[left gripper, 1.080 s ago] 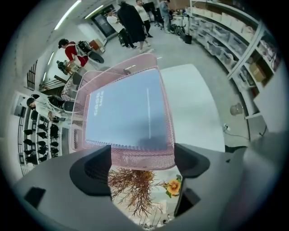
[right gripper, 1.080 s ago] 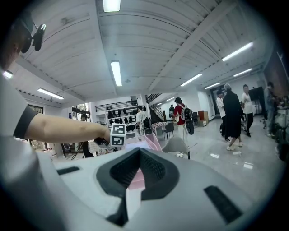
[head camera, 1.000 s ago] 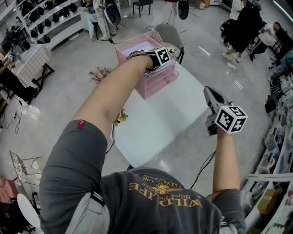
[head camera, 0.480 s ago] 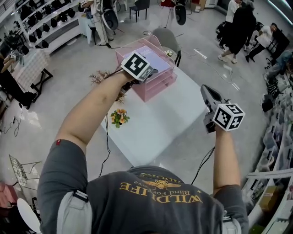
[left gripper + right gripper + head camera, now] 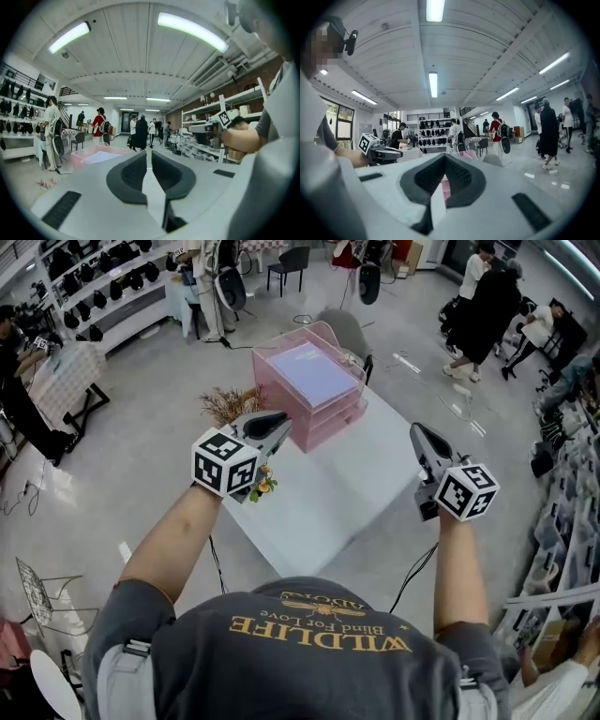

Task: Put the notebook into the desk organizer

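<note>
Notebook (image 5: 314,371) lying flat on top of the pink desk organizer (image 5: 323,423), at the far corner of the table (image 5: 347,484). Left gripper (image 5: 274,426) above the left edge, near small flowers (image 5: 261,486); jaws closing, nearly together, nothing between. Right gripper (image 5: 418,433) at the right edge; jaws clenched, empty. Open white tabletop separates them.

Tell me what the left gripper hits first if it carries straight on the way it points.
Likely the pink desk organizer: the left gripper, jaws closing with nothing between them, aims at its near corner, though it may pass just beside it; depth is unclear.
</note>
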